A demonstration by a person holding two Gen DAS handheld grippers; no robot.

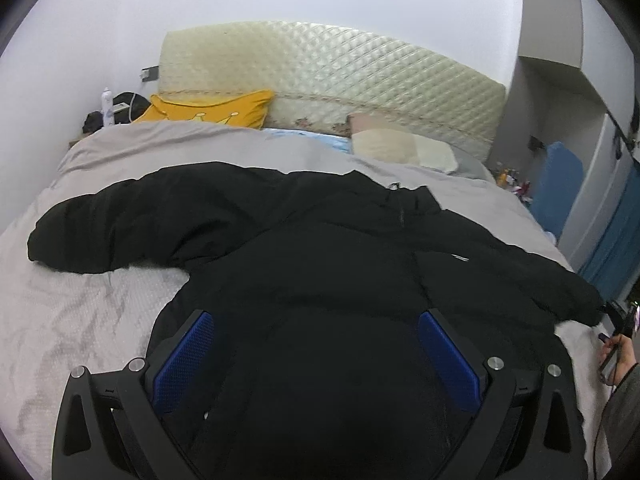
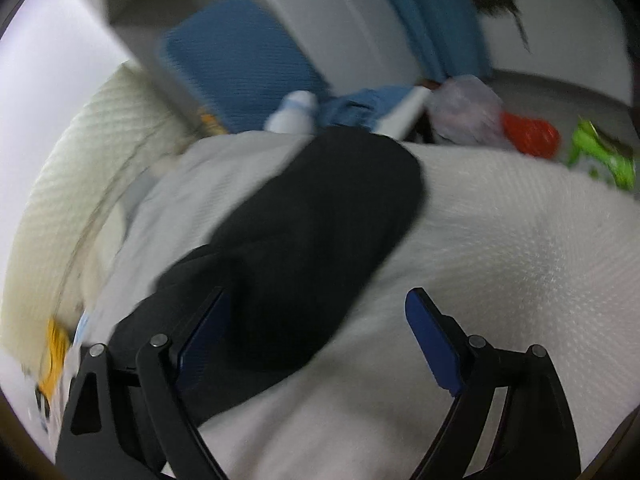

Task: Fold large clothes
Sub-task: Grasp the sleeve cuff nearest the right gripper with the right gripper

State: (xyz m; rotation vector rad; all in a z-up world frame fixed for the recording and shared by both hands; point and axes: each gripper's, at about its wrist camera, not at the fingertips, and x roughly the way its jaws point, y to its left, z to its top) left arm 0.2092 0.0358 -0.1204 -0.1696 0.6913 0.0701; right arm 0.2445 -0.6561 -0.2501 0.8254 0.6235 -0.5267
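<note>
big bed (image 1: 60, 312) with a pale bumpy cover, filling most of both views. spread flat on it, a black puffy jacket (image 1: 320, 264), front up, body near the foot of the bed, collar toward the headboard. one sleeve (image 1: 104, 228) stretched out to the left side, the other sleeve (image 2: 320, 200) reaching to the bed's right edge, end of it close to the floor stuff. behind the jacket, a cream quilted headboard (image 1: 340, 64) against the white wall. next down in size, a yellow pillow (image 1: 216, 110) at the left of the headboard and a small cream pillow (image 1: 400, 146) to the right. blue mat (image 2: 240, 56) leaning by the wall past the bed, blurry. left gripper (image 1: 316, 328) spread wide over the jacket's lower body, blue pads (image 1: 184, 360) on each side, nothing held. right gripper (image 2: 320, 308) also spread wide, left finger over the sleeve, right finger over bare bed cover, nothing held. small things past the bed's edge: a red bag (image 2: 530, 134) and a green packet (image 2: 604, 156), both blurry.
</note>
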